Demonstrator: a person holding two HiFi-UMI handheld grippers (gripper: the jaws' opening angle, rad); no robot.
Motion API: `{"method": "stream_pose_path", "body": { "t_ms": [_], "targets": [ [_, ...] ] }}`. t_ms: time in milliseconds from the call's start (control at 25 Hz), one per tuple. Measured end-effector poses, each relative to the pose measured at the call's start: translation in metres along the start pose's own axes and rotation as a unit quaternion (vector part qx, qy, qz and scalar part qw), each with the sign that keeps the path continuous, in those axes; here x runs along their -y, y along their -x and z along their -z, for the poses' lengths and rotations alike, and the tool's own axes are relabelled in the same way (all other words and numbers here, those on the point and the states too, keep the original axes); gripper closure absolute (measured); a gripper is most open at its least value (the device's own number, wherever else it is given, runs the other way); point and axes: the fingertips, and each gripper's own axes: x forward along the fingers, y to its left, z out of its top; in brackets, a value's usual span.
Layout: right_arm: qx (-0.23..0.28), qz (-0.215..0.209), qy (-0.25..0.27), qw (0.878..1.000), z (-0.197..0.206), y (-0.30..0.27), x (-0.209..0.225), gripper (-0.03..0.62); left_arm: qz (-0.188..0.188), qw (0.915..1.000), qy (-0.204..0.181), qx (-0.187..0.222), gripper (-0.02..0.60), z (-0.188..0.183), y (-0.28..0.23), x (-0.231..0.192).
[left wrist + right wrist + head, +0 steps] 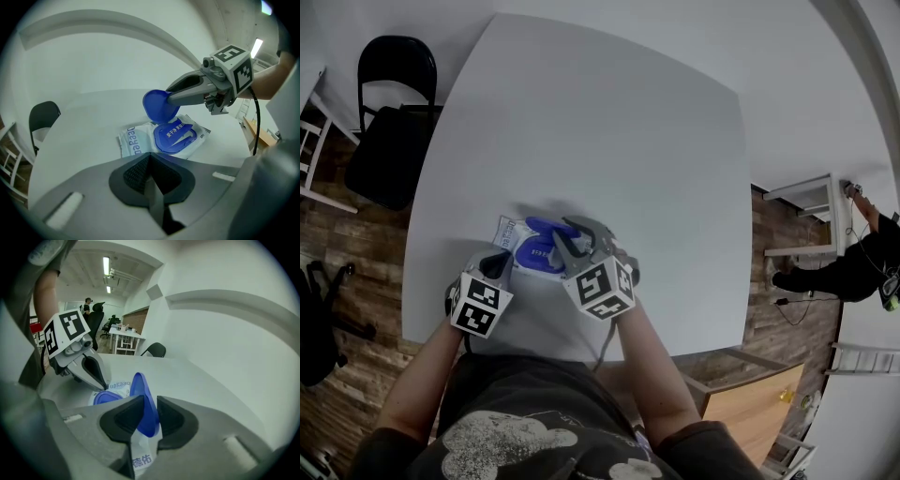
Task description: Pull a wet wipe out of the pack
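Note:
A white wet wipe pack (508, 232) with blue print lies on the white table (609, 141), close to the front edge. Its blue flip lid (159, 106) stands raised above the blue lid base (174, 137). My right gripper (565, 246) is shut on that lid; in the right gripper view the lid (142, 397) sits pinched between the two pads. My left gripper (508, 265) is shut, and its tip (102, 385) rests on the pack's (119, 385) near left end. In the left gripper view the closed left gripper (151, 164) hides the pack's (136, 143) near edge. No wipe shows.
A black folding chair (389, 122) stands off the table's far left corner. The table's front edge runs just below both grippers. At the right of the head view a person in dark clothes (853, 262) bends beside a white shelf (811, 202). Office desks (124, 338) stand further back.

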Motion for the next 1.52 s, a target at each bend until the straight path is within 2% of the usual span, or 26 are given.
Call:
{"method": "stream_pose_path", "body": {
  "t_ms": [520, 720, 840, 1000, 1160, 1240, 1400, 1480, 1520],
  "targets": [
    [0.004, -0.002, -0.083, 0.997, 0.010, -0.025, 0.024, 0.457, -0.007, 1.0000, 0.006, -0.002, 0.565, -0.001, 0.002, 0.000],
    [0.007, -0.004, -0.084, 0.996, 0.012, -0.025, 0.026, 0.454, -0.010, 0.9998, 0.014, 0.012, 0.563, -0.006, 0.007, -0.001],
    [0.012, -0.002, -0.085, 0.996, 0.009, -0.022, 0.024, 0.454, -0.016, 0.9993, -0.014, 0.032, 0.560, -0.014, 0.016, 0.006],
    [0.015, 0.001, -0.084, 0.996, 0.008, -0.020, 0.024, 0.456, 0.008, 0.9950, -0.077, 0.063, 0.448, -0.034, 0.027, 0.037],
    [0.017, 0.001, -0.084, 0.996, 0.007, -0.019, 0.023, 0.457, 0.003, 0.9830, -0.169, 0.071, 0.346, -0.045, 0.019, 0.063],
    [0.020, -0.002, -0.087, 0.996, 0.007, -0.020, 0.023, 0.458, -0.008, 0.9790, -0.193, 0.066, 0.342, -0.047, 0.008, 0.065],
    [0.029, -0.009, -0.091, 0.995, 0.005, -0.018, 0.023, 0.461, -0.016, 0.9759, -0.214, 0.038, 0.361, -0.043, -0.012, 0.064],
    [0.033, -0.014, -0.098, 0.995, 0.005, -0.017, 0.022, 0.463, -0.019, 0.9766, -0.210, 0.041, 0.399, -0.044, -0.015, 0.064],
    [0.035, -0.016, -0.101, 0.994, 0.005, -0.017, 0.023, 0.467, -0.021, 0.9781, -0.202, 0.045, 0.448, -0.046, -0.015, 0.064]
  ]
}}
